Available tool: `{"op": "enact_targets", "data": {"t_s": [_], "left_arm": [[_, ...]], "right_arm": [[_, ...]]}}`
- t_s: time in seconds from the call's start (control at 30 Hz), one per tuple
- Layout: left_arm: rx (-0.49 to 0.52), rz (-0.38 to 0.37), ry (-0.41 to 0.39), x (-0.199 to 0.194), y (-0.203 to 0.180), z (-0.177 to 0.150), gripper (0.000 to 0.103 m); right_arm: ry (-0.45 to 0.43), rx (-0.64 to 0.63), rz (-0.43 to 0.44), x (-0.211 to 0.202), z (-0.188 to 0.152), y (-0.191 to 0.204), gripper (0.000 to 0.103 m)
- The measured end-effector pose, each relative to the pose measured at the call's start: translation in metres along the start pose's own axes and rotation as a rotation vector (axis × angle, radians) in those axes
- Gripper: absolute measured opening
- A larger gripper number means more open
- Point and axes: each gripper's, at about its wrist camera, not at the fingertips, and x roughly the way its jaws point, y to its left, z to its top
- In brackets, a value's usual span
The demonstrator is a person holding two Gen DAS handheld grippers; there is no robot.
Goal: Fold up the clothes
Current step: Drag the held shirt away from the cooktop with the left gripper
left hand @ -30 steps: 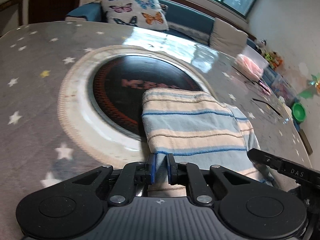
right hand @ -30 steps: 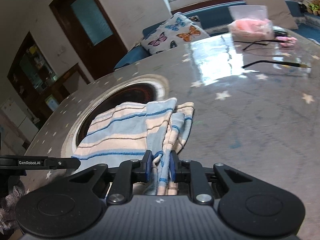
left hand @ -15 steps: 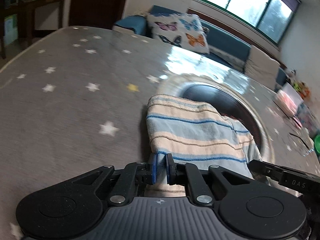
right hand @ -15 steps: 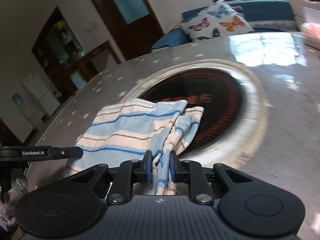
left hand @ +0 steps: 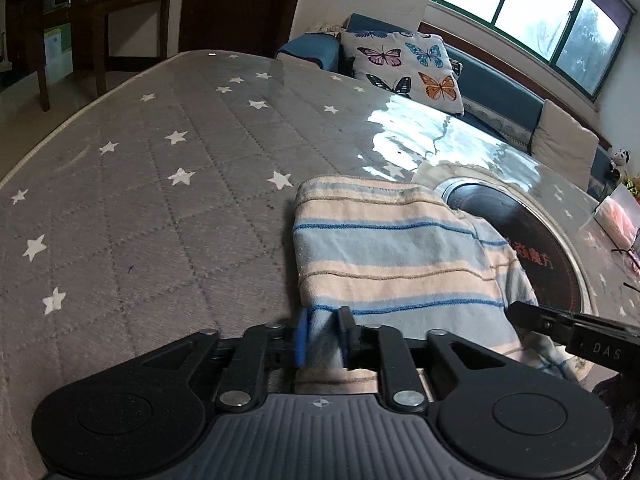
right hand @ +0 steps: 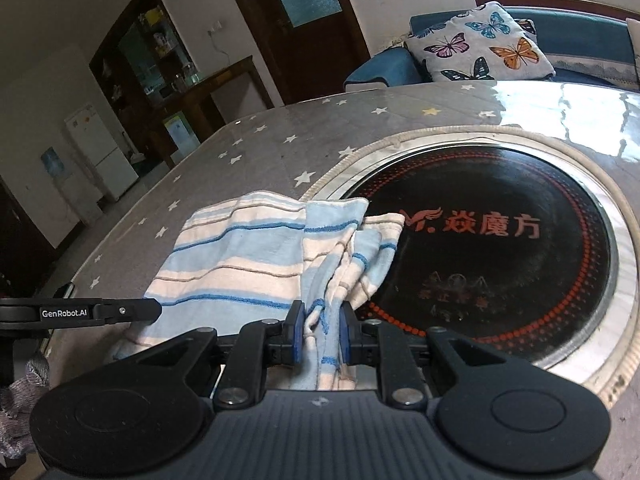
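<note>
A folded cloth with blue and cream stripes lies on the grey star-patterned table cover, its right side reaching over the rim of the round black hotplate. My left gripper is at the cloth's near left edge. Its jaws are opening, with the edge still between the pads. In the right wrist view, my right gripper is shut on the bunched near right edge of the cloth. Each gripper's finger shows in the other's view.
The black hotplate, ringed in metal, is sunk in the table to the right of the cloth. A butterfly cushion and a sofa stand beyond the far edge. A pink packet sits at the far right.
Both grippers have dragged the cloth leftward, off most of the hotplate and onto the starred cover. The left jaws stand a little wider than before. The right grip is unchanged.
</note>
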Motion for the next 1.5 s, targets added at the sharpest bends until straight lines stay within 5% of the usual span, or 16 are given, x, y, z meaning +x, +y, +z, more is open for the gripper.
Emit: {"op": "enact_targets", "data": {"t_s": [0.03, 0.2, 0.33, 0.5, 0.93, 1.5], "left_arm": [[-0.002, 0.005, 0.001, 0.0, 0.0, -0.002, 0.036], [0.002, -0.005, -0.004, 0.001, 0.002, -0.002, 0.034], [0.002, -0.001, -0.016, -0.001, 0.005, 0.001, 0.014], [-0.011, 0.05, -0.039, -0.003, 0.021, 0.009, 0.011], [-0.075, 0.189, -0.088, -0.011, 0.068, 0.032, 0.01], [-0.067, 0.245, -0.072, -0.001, 0.079, 0.037, 0.01]], "right_arm": [[0.003, -0.004, -0.002, 0.002, 0.002, 0.0, 0.019], [0.011, -0.015, -0.012, 0.007, 0.005, 0.002, 0.02], [0.007, -0.036, -0.013, 0.013, 0.01, 0.009, 0.016], [0.015, -0.067, 0.018, 0.032, 0.024, 0.021, 0.015], [0.005, -0.176, 0.131, 0.082, 0.063, 0.078, 0.01], [0.015, -0.226, 0.099, 0.109, 0.073, 0.097, 0.009]]}}
